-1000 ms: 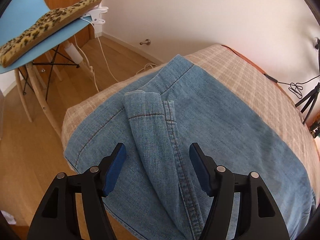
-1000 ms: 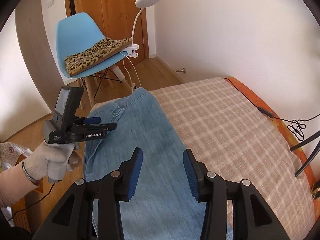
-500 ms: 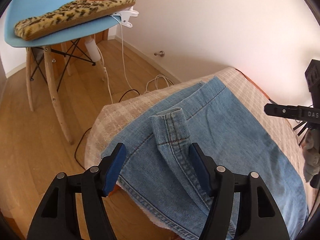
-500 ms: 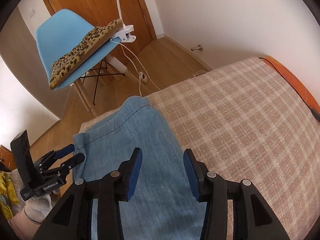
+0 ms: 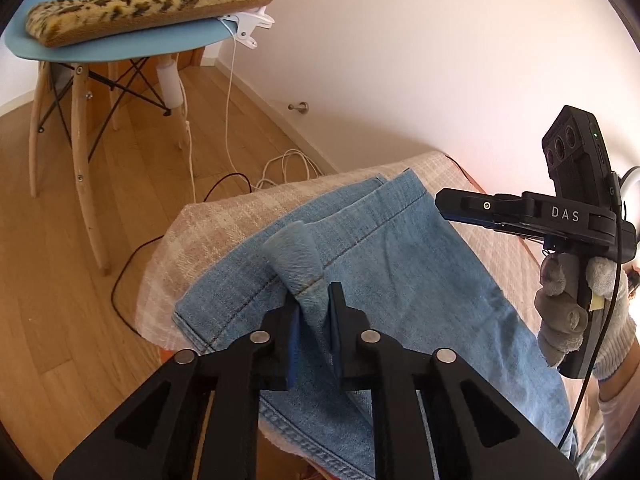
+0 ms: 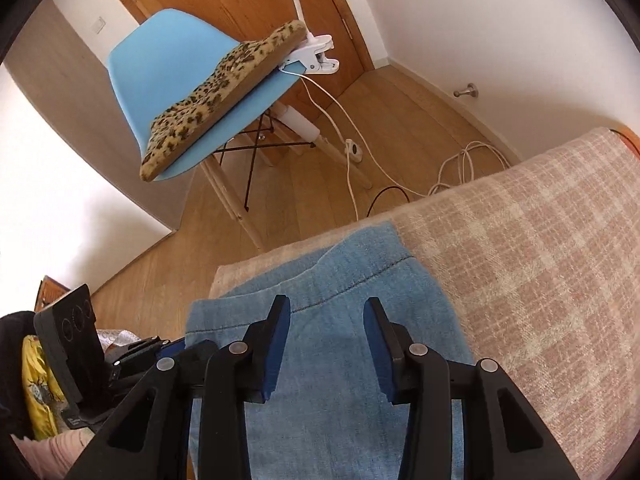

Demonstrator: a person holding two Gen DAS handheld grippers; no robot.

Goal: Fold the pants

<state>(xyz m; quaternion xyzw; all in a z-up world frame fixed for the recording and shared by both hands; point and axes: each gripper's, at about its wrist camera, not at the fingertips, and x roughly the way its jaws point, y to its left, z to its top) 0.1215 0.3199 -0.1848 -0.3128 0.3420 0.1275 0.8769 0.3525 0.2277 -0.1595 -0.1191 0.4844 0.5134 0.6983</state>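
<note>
- We see the blue denim pants (image 5: 404, 280) lying at the near-left corner of the checked bed cover (image 6: 540, 248).
- Our left gripper (image 5: 313, 312) is closing, pinching a raised fold of denim.
- Our right gripper (image 6: 326, 320) is closing slightly over flat denim, pads apart, gripping nothing.
- Beyond stands a blue chair (image 6: 168, 64).
</note>
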